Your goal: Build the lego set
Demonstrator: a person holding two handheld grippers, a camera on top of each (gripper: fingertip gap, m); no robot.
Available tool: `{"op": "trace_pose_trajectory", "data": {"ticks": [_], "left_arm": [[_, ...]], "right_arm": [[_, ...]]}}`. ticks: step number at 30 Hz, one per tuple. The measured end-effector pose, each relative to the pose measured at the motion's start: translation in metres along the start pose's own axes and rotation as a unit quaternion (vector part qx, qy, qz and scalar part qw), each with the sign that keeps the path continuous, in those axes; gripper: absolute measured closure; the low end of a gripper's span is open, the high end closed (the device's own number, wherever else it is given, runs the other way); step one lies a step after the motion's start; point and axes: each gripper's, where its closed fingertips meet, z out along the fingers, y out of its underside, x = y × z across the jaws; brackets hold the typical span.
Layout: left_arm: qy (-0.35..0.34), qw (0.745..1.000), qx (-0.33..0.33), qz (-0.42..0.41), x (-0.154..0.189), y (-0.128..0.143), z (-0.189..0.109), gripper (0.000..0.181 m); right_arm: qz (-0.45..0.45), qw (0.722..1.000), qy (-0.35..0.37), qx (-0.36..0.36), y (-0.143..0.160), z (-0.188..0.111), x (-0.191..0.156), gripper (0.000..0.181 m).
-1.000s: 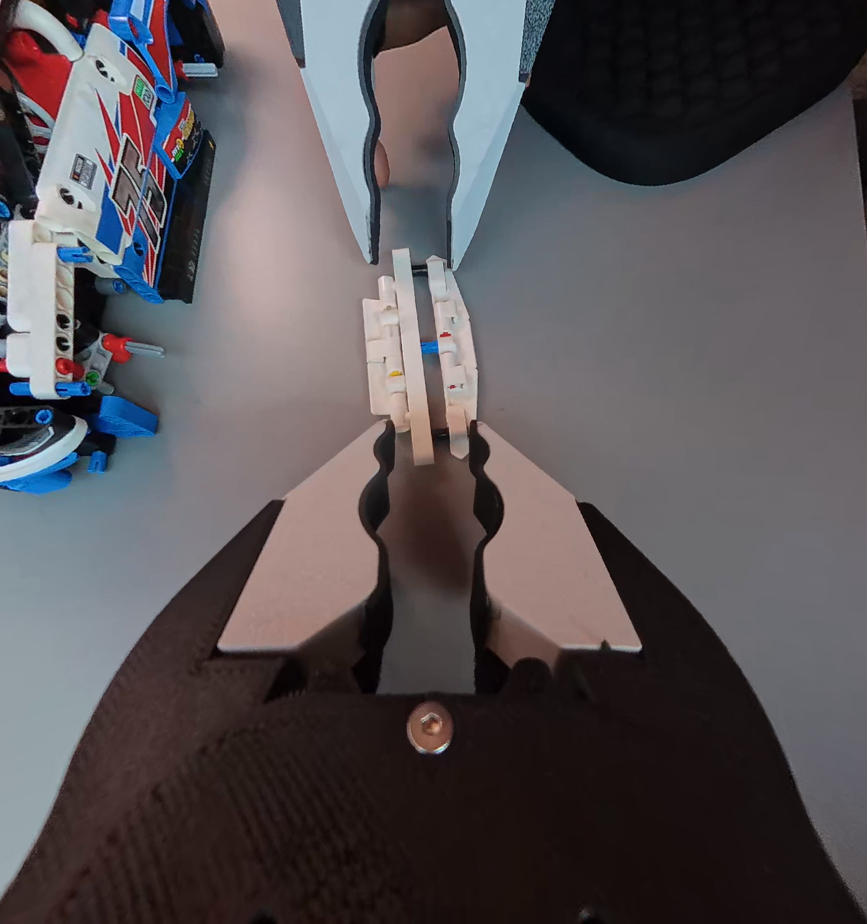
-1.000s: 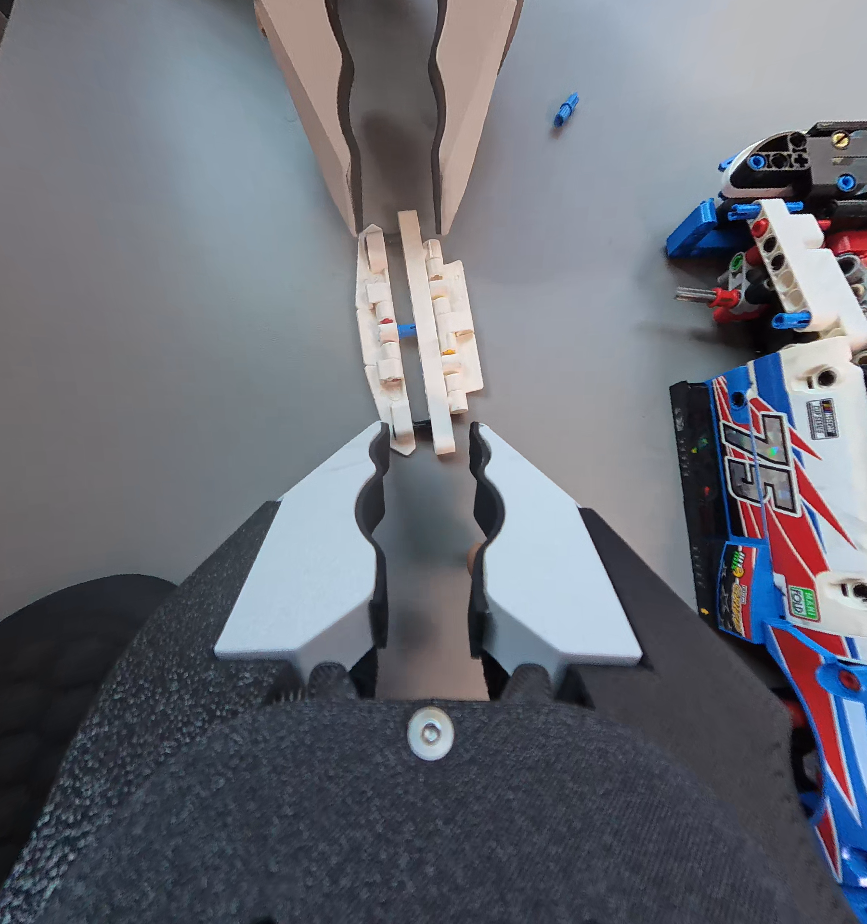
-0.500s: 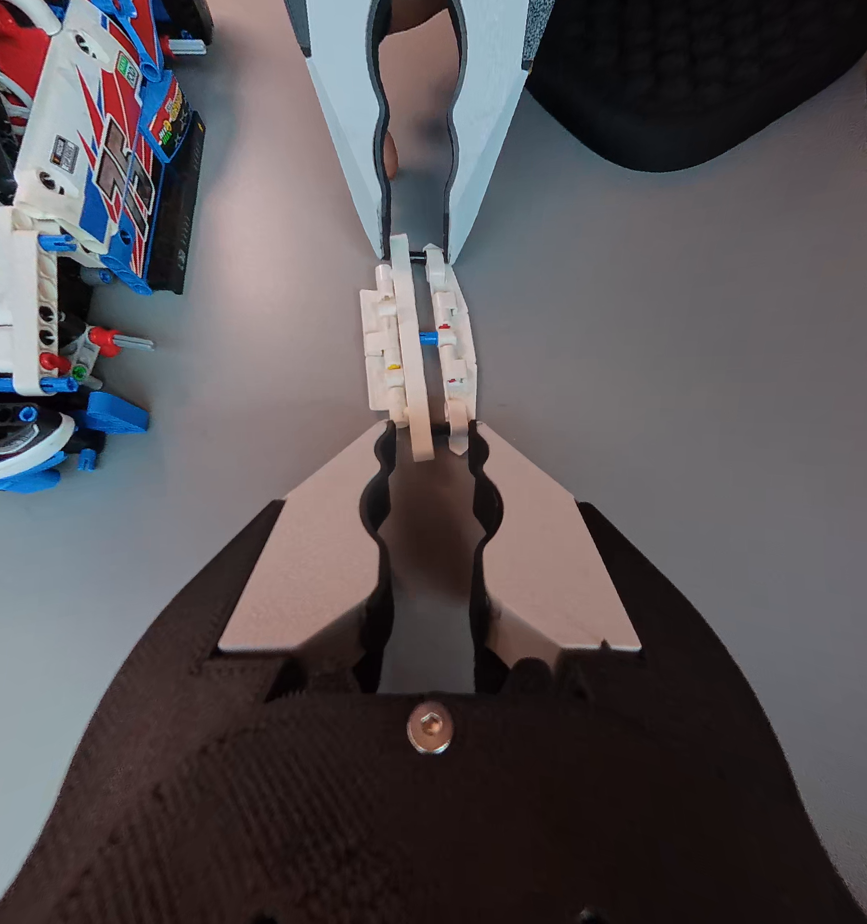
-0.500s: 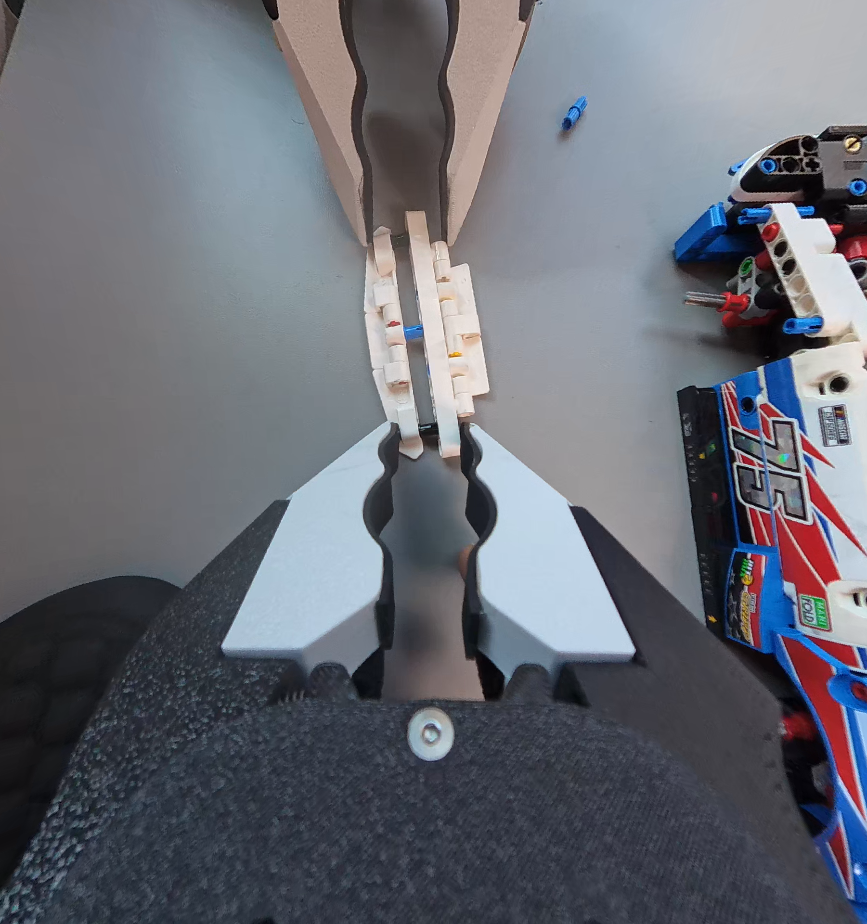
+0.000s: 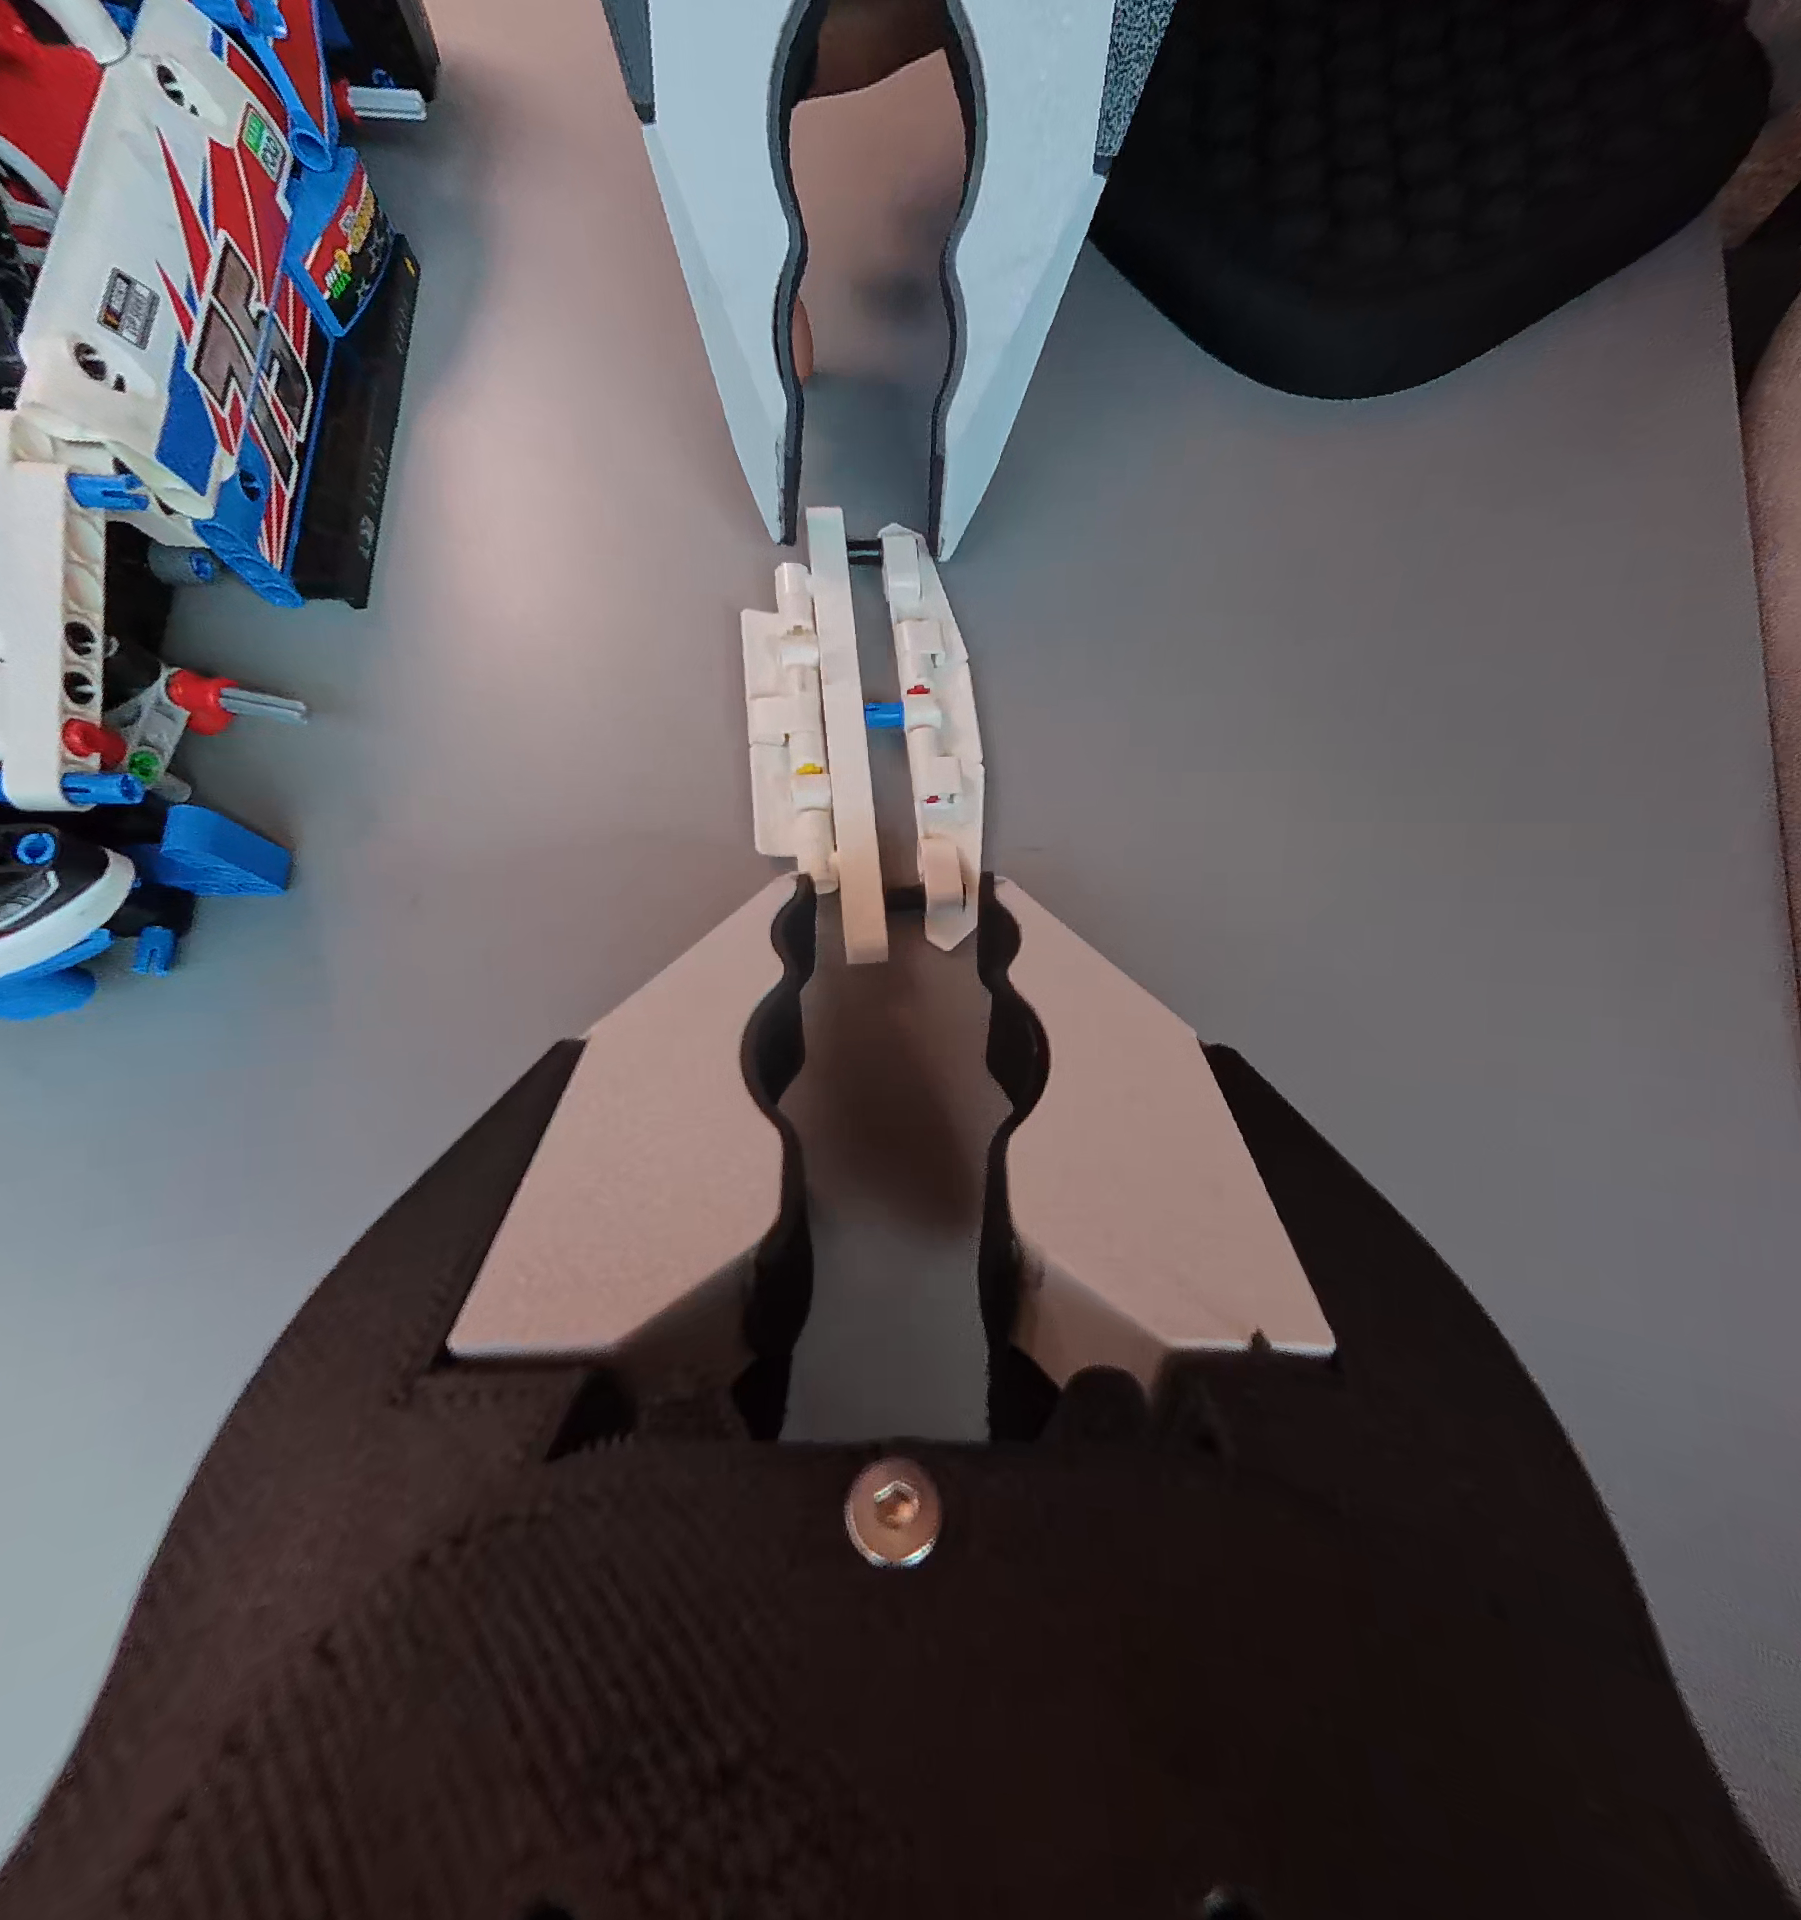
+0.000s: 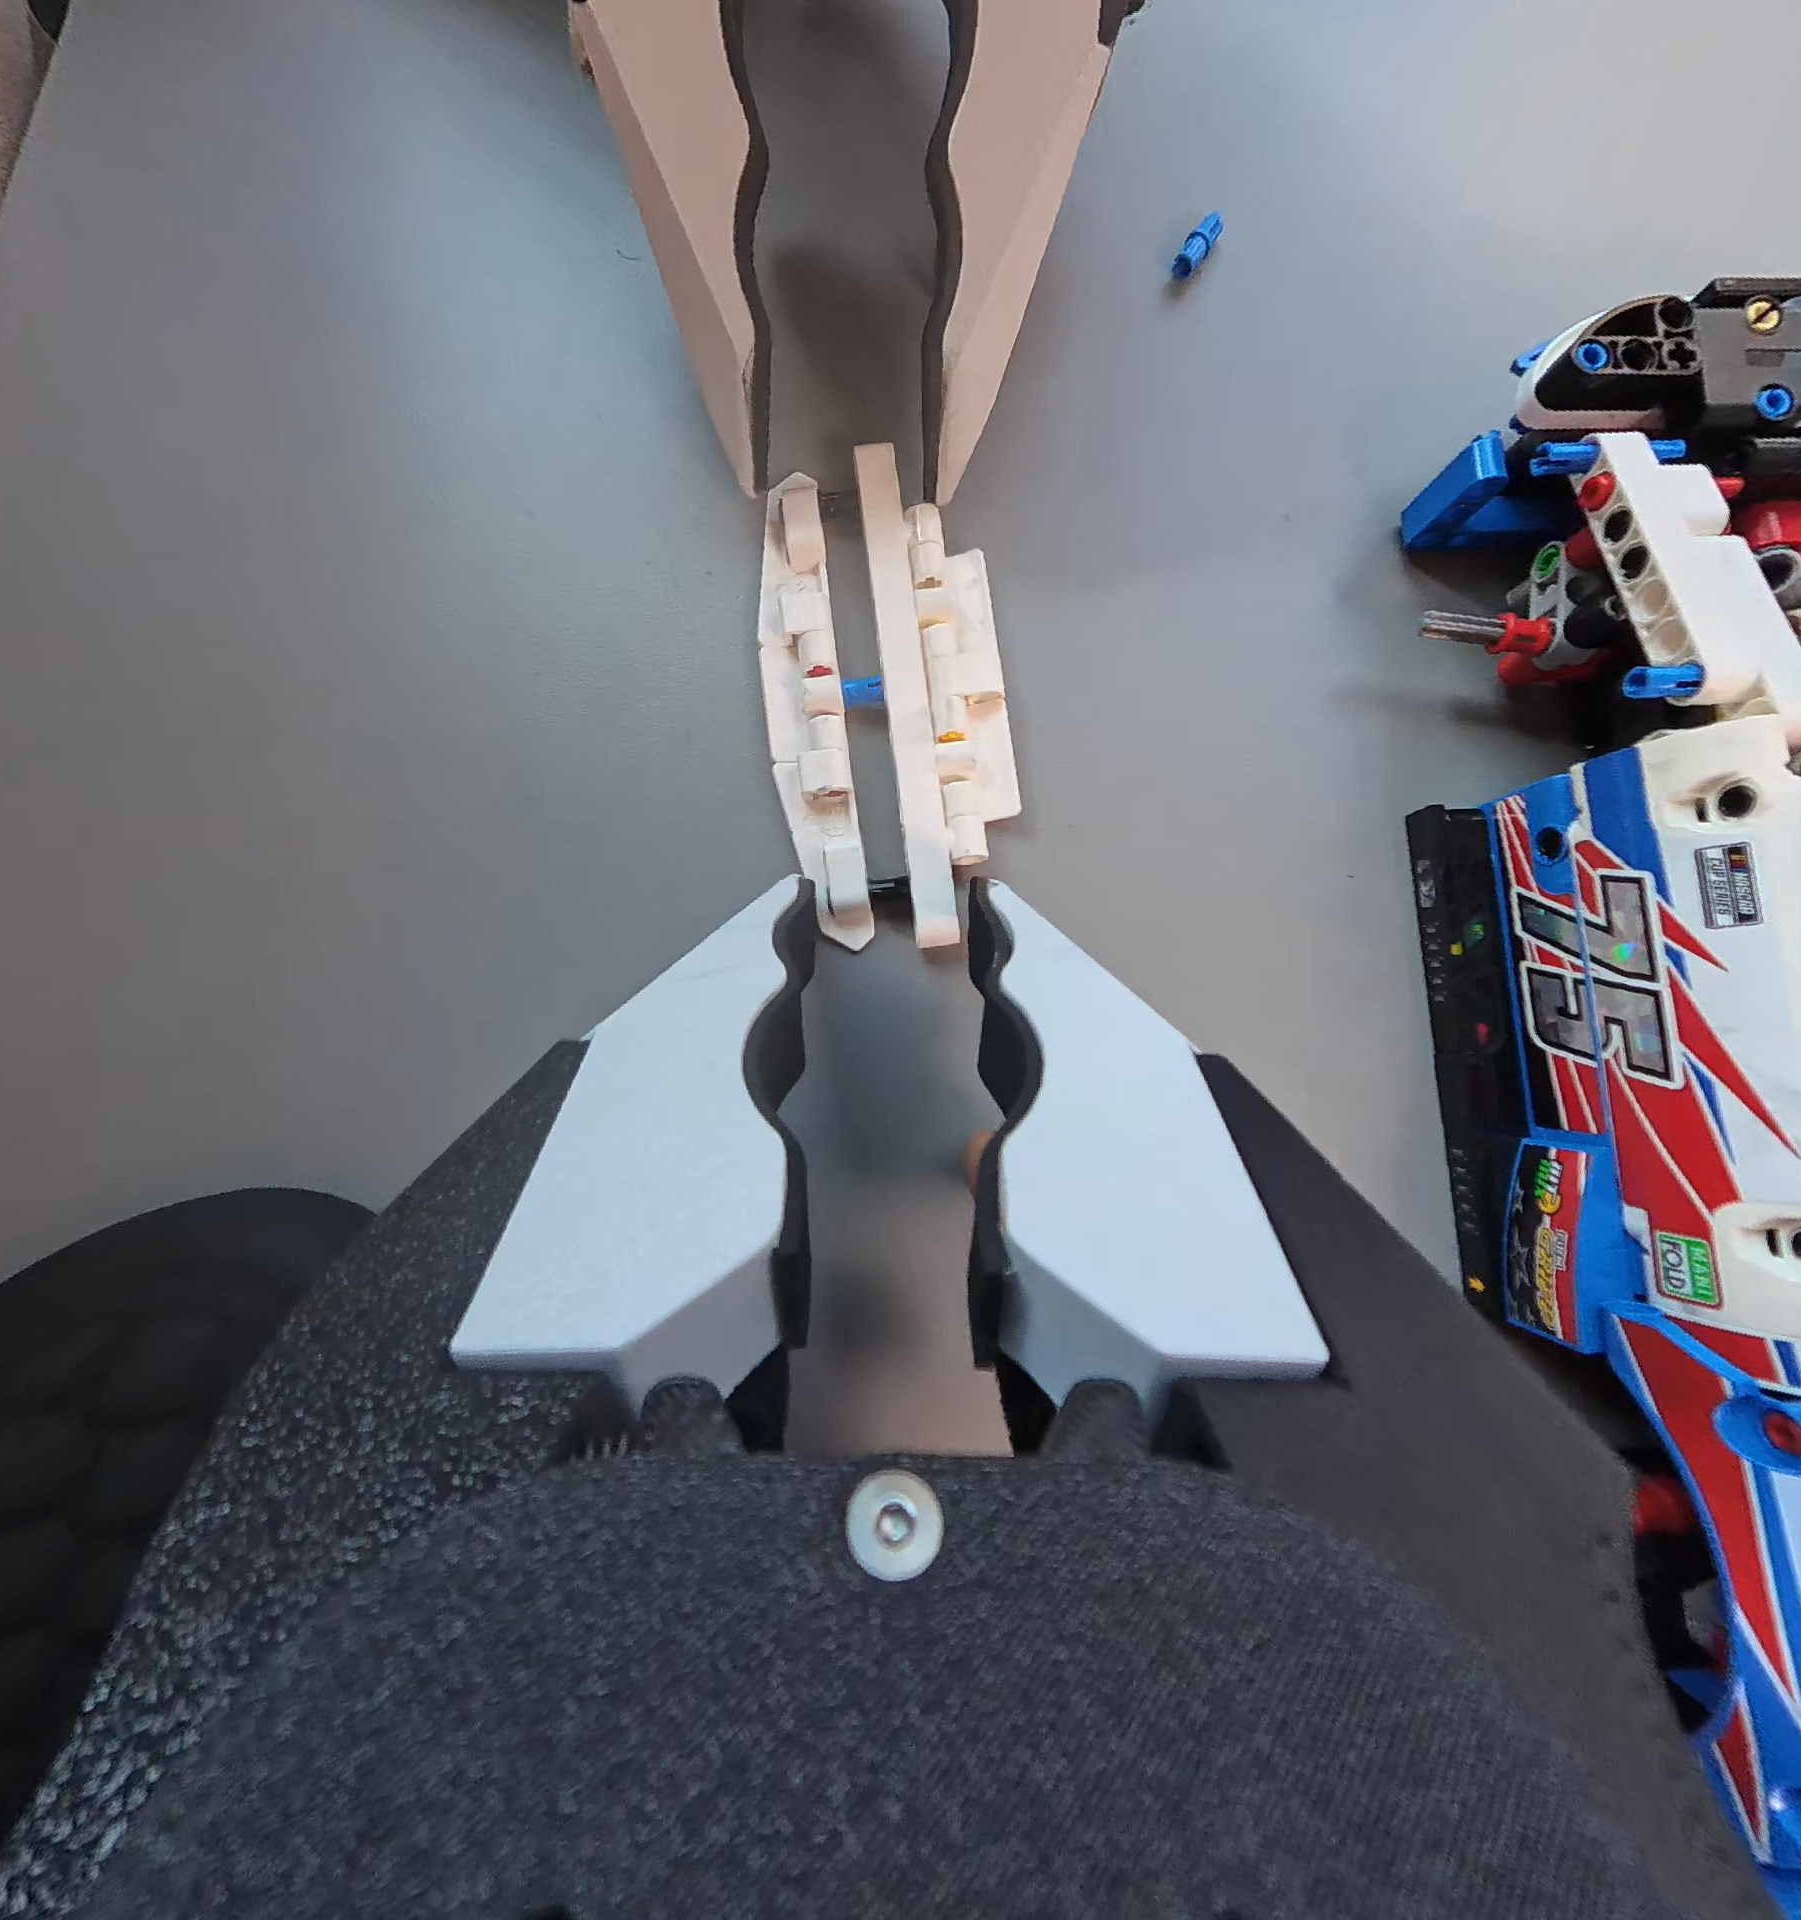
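Left gripper (image 5: 891, 899) and right gripper (image 6: 885, 899) each clamp 1 end of the white assembly (image 5: 860, 727), jaws narrowed. Risk: uneven squeeze skews the blue pin (image 5: 883, 713).

The left gripper (image 5: 891, 896) and right gripper (image 6: 888, 902) face each other tip to tip, jaws narrowly parted

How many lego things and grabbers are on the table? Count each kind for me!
Grippers: 2, the left gripper and the right gripper
White lego pieces held between them: 1 white assembly
Race cars: 1 race car
Loose blue pins: 1 blue pin
Total: 5
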Motion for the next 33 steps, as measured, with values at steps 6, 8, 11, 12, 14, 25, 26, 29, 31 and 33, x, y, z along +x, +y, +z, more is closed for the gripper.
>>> {"op": "trace_pose_trajectory", "data": {"ticks": [6,8,11,12,14,25,26,29,31,33], "left_arm": [[-0.003,1.000,-0.004,0.005,0.000,0.001,0.002,0.150],[-0.004,1.000,-0.004,0.007,0.000,0.001,0.002,0.151],[-0.005,1.000,-0.003,0.006,-0.001,0.001,0.002,0.153],[-0.005,1.000,-0.003,0.006,-0.001,0.001,0.002,0.154],[-0.005,1.000,-0.002,0.005,-0.001,0.000,0.002,0.154],[-0.011,1.000,0.014,0.005,-0.004,-0.004,-0.004,0.154],[-0.011,1.000,0.016,0.006,-0.004,-0.005,-0.005,0.154],[-0.011,1.000,0.013,0.008,-0.003,-0.004,-0.005,0.152],[-0.009,1.000,0.007,0.009,-0.002,-0.002,-0.003,0.149],[-0.009,1.000,0.003,0.010,-0.002,0.000,-0.001,0.148]], "right_arm": [[-0.006,1.000,-0.001,0.000,0.000,0.000,-0.001,0.158],[-0.005,1.000,-0.001,0.001,0.000,0.000,-0.001,0.158],[-0.002,1.000,-0.004,0.003,0.000,0.000,-0.001,0.159],[-0.001,1.000,-0.005,0.003,0.000,0.000,-0.001,0.159],[0.001,1.000,-0.006,0.005,0.000,-0.001,-0.001,0.159],[-0.030,0.999,0.015,0.032,-0.010,-0.011,-0.003,0.159],[-0.036,0.999,0.011,0.033,-0.011,-0.012,-0.006,0.160],[-0.052,0.998,0.012,0.020,-0.009,-0.007,-0.009,0.163],[-0.052,0.998,0.017,0.012,-0.006,-0.003,-0.007,0.165],[-0.051,0.999,0.016,0.007,-0.004,-0.002,-0.007,0.167]]}}
